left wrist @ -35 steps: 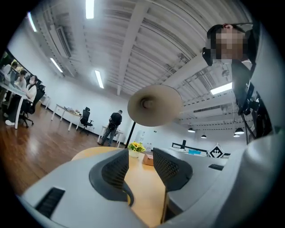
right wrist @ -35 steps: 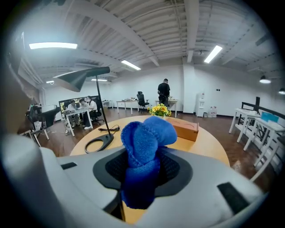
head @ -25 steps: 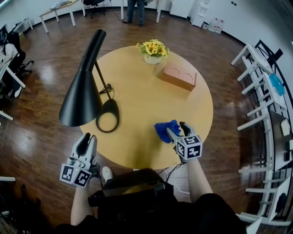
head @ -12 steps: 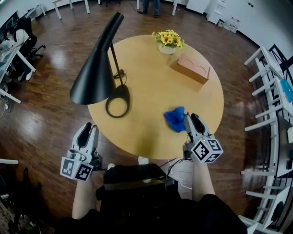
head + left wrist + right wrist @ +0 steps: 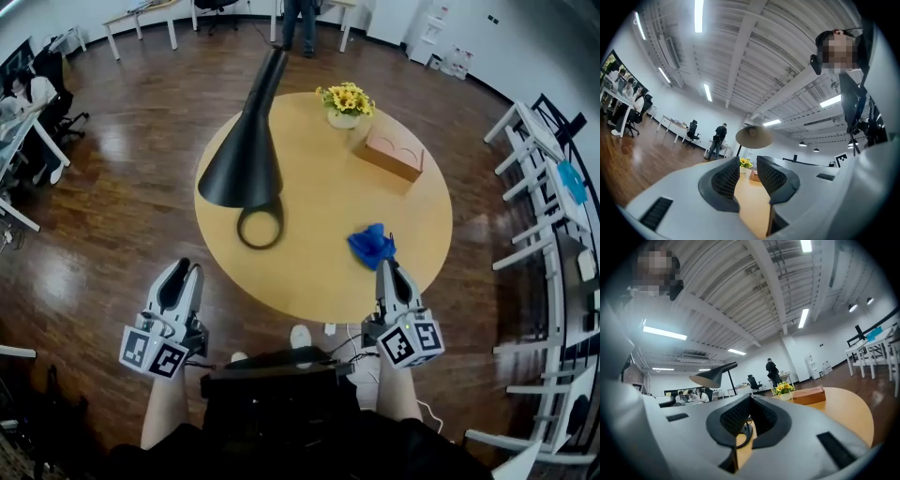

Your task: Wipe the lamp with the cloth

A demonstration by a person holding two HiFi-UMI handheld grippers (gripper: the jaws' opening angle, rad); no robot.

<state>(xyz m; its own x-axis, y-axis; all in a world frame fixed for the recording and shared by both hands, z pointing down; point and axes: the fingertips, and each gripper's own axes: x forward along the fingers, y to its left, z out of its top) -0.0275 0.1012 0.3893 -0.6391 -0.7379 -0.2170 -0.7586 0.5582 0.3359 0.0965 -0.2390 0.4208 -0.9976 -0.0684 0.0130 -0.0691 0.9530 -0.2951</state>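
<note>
Right gripper (image 5: 390,274) has drawn back toward the person. A second ago it was over the round table (image 5: 309,281) with its tips at the blue cloth (image 5: 372,246). Now its body hangs past the near rim, tips just on the near side of the cloth. Its jaws stood wide apart, have just been closing and now meet, with nothing between them (cloth lies loose on the table). Head view swung as well: the black lamp (image 5: 246,155) went from frame left to nearer centre.
</note>
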